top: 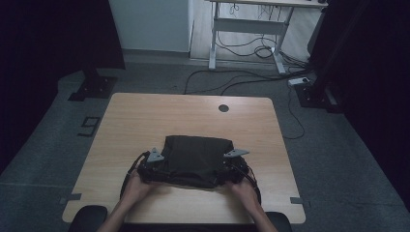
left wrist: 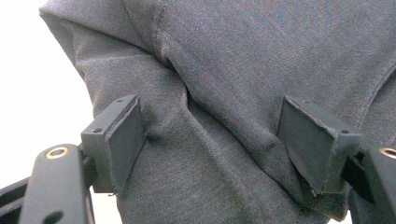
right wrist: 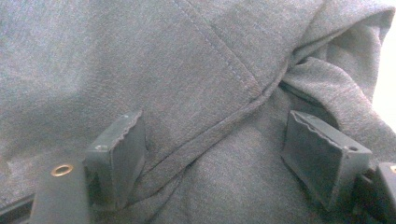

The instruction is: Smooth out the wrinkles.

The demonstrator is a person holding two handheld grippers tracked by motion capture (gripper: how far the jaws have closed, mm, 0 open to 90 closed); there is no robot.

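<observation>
A dark grey folded garment [top: 196, 159] lies on the wooden surface [top: 145, 121], in the near middle part of it, a little toward the person's side. In the high view it looks like a compact, roughly rectangular bundle with the far edge straight and the near edge a bit uneven.

The left tool [top: 151, 170] is at the near left corner of the garment, and the right tool [top: 231, 174] is at the near right corner. The person's left hand [top: 137, 187] and right hand [top: 245, 190] hold them from the near side, and the forearms come in from the bottom edge.

In the left gripper view, the left tool [left wrist: 212, 149] has its jaws spread wide, with thick folds of the cloth [left wrist: 243, 84] between them. The pads seem to touch the fabric at both sides, but they are not pressed together, so the tool is released. A seam runs down the cloth, and the folded edge of the garment is at the left against a bright background.

In the right gripper view, the right tool [right wrist: 215, 154] is also spread, with a stitched seam of the fabric [right wrist: 140, 70] passing diagonally between the jaws. It is released too, not clenched on the cloth.

Far on the surface there is a small round dark hole [top: 223, 108]. Behind the surface, on the floor [top: 193, 77], black cables [top: 251, 77] lie near a white desk frame [top: 246, 29].
</observation>
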